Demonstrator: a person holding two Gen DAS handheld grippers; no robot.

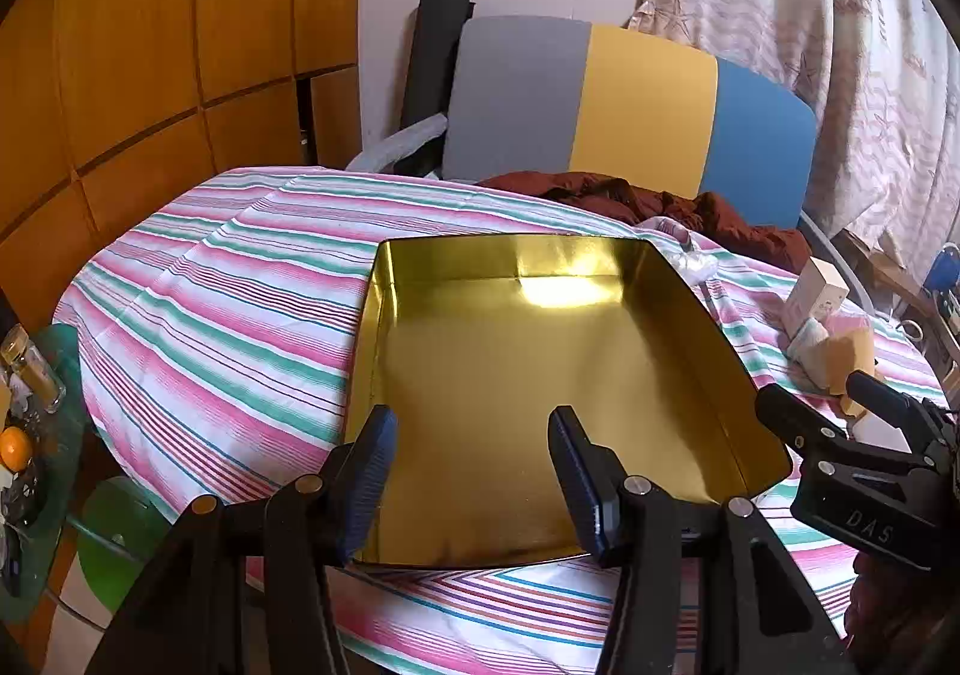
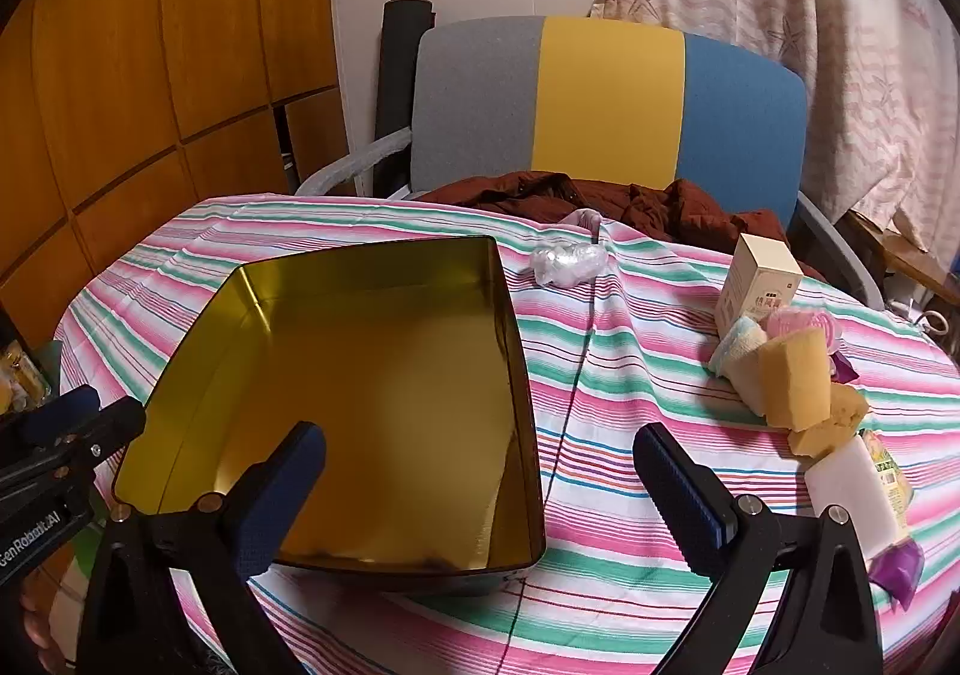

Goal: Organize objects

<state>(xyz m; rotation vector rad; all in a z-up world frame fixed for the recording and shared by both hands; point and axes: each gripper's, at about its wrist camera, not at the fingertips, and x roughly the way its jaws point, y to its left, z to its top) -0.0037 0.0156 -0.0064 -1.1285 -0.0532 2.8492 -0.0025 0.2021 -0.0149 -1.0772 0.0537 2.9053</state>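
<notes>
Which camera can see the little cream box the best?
The right wrist view: the cream box stands whole, upright, print visible, behind the sponges. The left wrist view shows it only small at the edge.

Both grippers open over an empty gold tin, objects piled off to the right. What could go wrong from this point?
1. The sponges, small box and rolled cloths lean together in a tight pile; the right hand-held gripper pulling one out may topple its neighbours.
2. The gold tin sits loose on a creased striped tablecloth, so a nudge from the left hand-held gripper, which hovers over its near edge, could slide it.
3. The crumpled plastic wrap may be hard to pinch.
</notes>
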